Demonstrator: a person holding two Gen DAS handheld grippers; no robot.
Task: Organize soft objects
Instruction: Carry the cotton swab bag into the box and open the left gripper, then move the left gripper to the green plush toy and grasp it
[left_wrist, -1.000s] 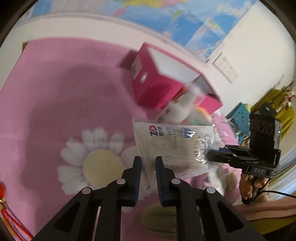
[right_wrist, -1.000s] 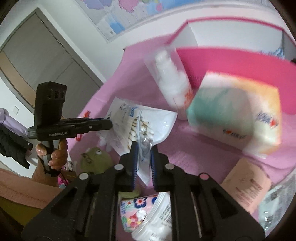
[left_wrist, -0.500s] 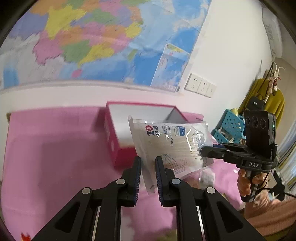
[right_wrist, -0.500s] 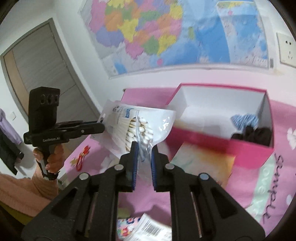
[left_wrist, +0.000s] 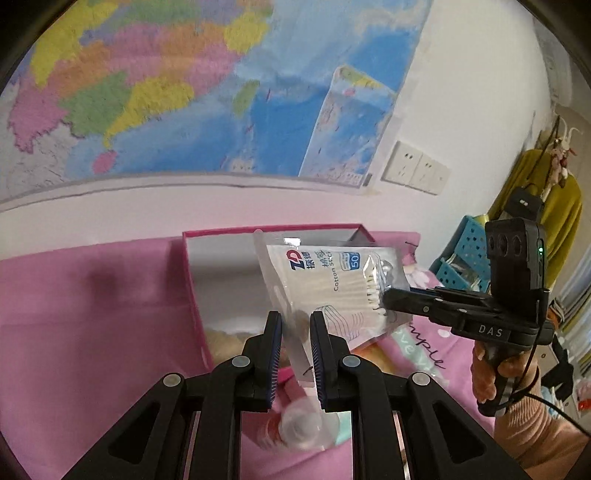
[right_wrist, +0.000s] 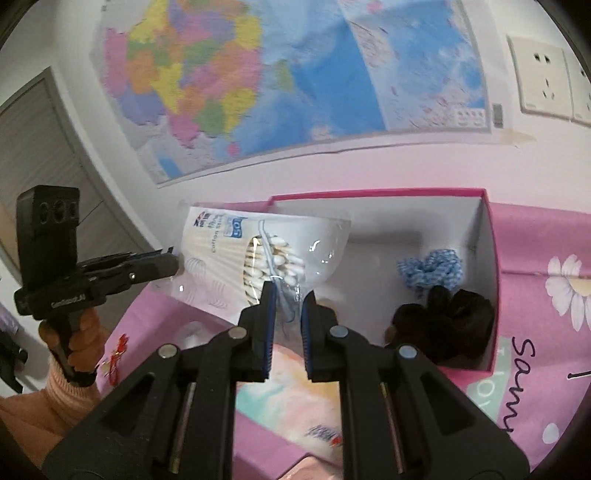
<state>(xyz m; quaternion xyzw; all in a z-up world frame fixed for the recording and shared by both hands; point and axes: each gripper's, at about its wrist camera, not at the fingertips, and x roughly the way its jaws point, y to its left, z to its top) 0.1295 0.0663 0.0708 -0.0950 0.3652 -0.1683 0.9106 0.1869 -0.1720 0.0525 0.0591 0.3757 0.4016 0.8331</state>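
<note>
Bag of cotton swabs (left_wrist: 334, 286), a flat clear-and-white plastic pouch with blue print, is now held in the air above the open pink cardboard box (left_wrist: 192, 280); a second ago it lay low over the pink flowered cloth (left_wrist: 74, 314), beside a white bottle and a soft tissue pack. Both views have since tipped up: wall map (left_wrist: 184, 92) and white sockets (left_wrist: 415, 168) now fill the upper field.

Left gripper (left_wrist: 295, 334): jaws closed on the bag's lower left edge, film pinched between the blue pads. Right gripper (right_wrist: 287, 308): jaws closed on the opposite edge, near the swab heads. Bag hangs taut between the two, tilted, not touching the box.

Box contents, right wrist view: a blue-and-white knitted piece (right_wrist: 430, 267) and a dark brown fluffy item (right_wrist: 443, 325) at the right end; left part of the white floor looks bare. A pastel soft tissue pack (right_wrist: 295, 398) lies on the cloth just in front of the box.

Reading: pick-up and carry look done, and the bag is in position over the box. Remaining step is likely to lower it into the free left part and open both grips. Slippery film is the risk if one side lets go first.
</note>
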